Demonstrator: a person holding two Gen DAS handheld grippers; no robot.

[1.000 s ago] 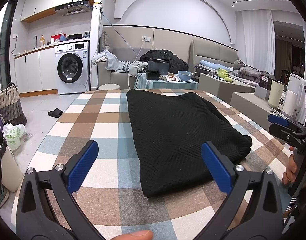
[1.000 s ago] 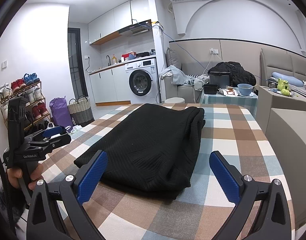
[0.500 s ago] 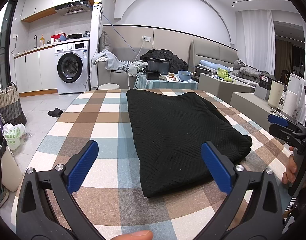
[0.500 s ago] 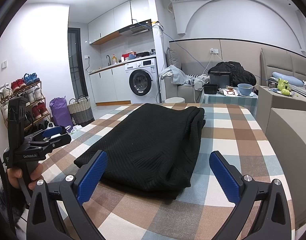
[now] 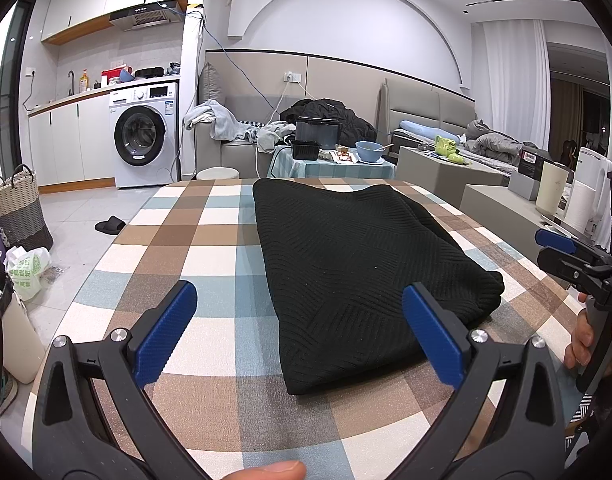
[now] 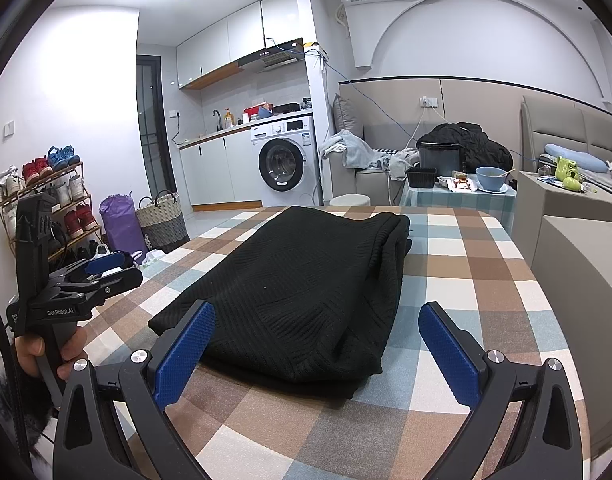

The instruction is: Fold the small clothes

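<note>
A black knit garment (image 5: 357,264) lies folded lengthwise on the checked tablecloth (image 5: 194,240); it also shows in the right wrist view (image 6: 306,284). My left gripper (image 5: 300,320) is open and empty, hovering just short of the garment's near edge. My right gripper (image 6: 317,340) is open and empty, near the garment's near right corner. Each gripper shows from the side in the other's view: the right one (image 5: 565,256) and the left one (image 6: 102,268).
The table (image 6: 485,264) ends close behind the garment. Beyond it stand a washing machine (image 5: 144,140), a small side table with a blue bowl (image 5: 367,150), sofas and a laundry basket (image 6: 162,216). A shoe rack (image 6: 46,196) stands at the left.
</note>
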